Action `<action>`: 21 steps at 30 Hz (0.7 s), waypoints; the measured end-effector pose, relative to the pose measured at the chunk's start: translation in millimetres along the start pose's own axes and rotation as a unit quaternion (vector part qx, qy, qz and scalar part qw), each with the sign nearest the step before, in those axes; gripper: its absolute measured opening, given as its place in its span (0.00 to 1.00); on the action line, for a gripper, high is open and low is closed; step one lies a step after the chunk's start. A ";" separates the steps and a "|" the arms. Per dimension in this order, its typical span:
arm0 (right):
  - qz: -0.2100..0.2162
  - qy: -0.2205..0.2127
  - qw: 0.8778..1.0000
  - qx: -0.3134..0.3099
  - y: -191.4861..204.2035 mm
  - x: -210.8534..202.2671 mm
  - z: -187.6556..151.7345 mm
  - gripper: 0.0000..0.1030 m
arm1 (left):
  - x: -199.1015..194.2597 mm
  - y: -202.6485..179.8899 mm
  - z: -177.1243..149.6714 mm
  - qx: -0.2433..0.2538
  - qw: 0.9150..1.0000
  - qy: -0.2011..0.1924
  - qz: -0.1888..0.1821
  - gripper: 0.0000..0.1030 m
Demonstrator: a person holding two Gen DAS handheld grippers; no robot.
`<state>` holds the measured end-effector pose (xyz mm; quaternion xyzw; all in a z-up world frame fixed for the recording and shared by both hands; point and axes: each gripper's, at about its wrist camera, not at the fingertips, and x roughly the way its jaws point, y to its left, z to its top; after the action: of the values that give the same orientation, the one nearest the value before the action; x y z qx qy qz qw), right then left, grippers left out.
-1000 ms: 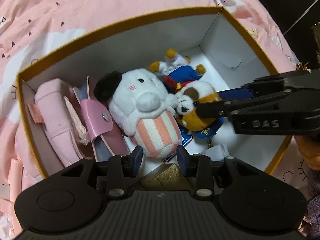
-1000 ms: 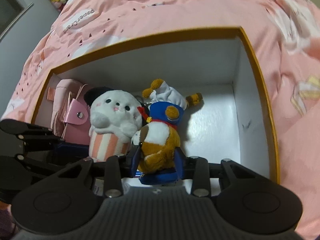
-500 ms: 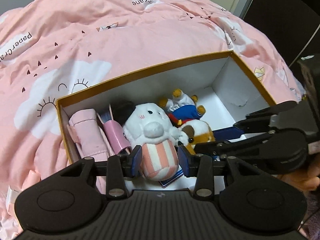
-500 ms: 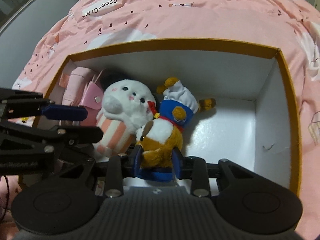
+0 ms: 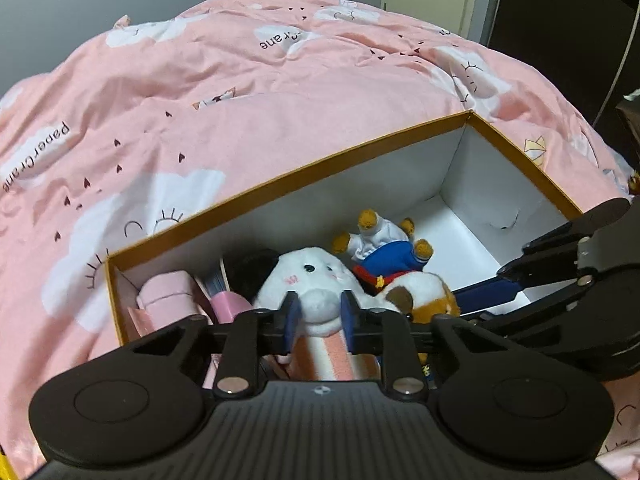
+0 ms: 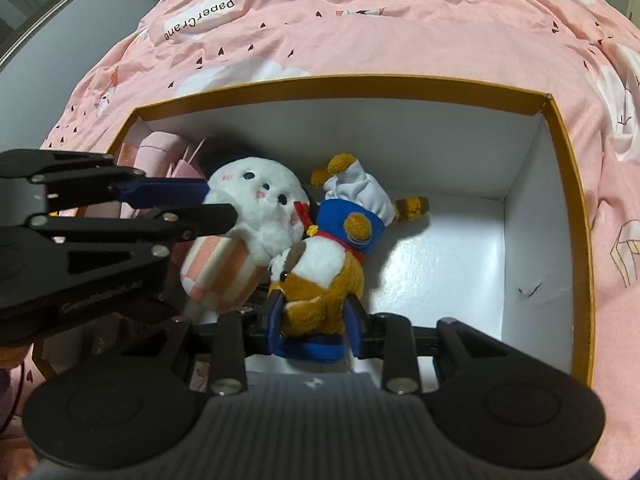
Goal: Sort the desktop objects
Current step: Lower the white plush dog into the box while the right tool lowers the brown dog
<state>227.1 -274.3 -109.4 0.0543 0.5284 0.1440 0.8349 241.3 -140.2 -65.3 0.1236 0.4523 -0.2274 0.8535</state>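
An orange-rimmed box (image 5: 304,174) with a white inside (image 6: 440,264) lies on the pink bedspread. In it lie a white plush with a pink-striped body (image 5: 316,280) (image 6: 256,200) and a brown dog plush in blue and white clothes (image 5: 404,276) (image 6: 332,264). My left gripper (image 5: 318,318) is open, its jaws either side of the white plush's snout, above the box. My right gripper (image 6: 314,314) is open, its jaws either side of the dog plush's head; it shows from the side in the left wrist view (image 5: 496,288).
Pink pouches (image 5: 168,298) (image 6: 160,148) stand at the box's left end. The right half of the box floor (image 6: 452,280) is bare white. The pink bedspread (image 5: 240,100) surrounds the box. A dark doorway and a cable (image 5: 616,60) are at the far right.
Both grippers have pulled up and back out of the box, so more bedspread and room show. Both plush toys have stayed lying in the box.
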 end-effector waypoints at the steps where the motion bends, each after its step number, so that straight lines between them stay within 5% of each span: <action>1: -0.001 -0.002 1.000 0.002 -1.6 -1.4 -0.3 0.33 | 0.1 1.1 -1.7 -0.003 1.000 -0.003 0.000 0.17; 8: 0.000 -0.036 0.999 0.016 -7.9 -22.8 3.4 0.18 | -9.0 -12.3 -4.0 0.046 0.998 -0.028 0.022 0.09; 15: -0.004 -0.031 1.000 -0.005 1.6 -16.8 6.2 0.18 | -15.6 -38.1 -5.1 0.122 0.991 -0.046 0.018 0.07; 21: 0.035 -0.017 0.999 0.029 -11.7 -2.2 2.7 0.19 | -14.5 -43.3 -0.8 0.131 0.990 -0.047 0.000 0.04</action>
<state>230.8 -285.9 -109.2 0.0994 0.5157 0.1574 0.8363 211.9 -173.3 -54.0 0.2234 0.3782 -0.2899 0.8503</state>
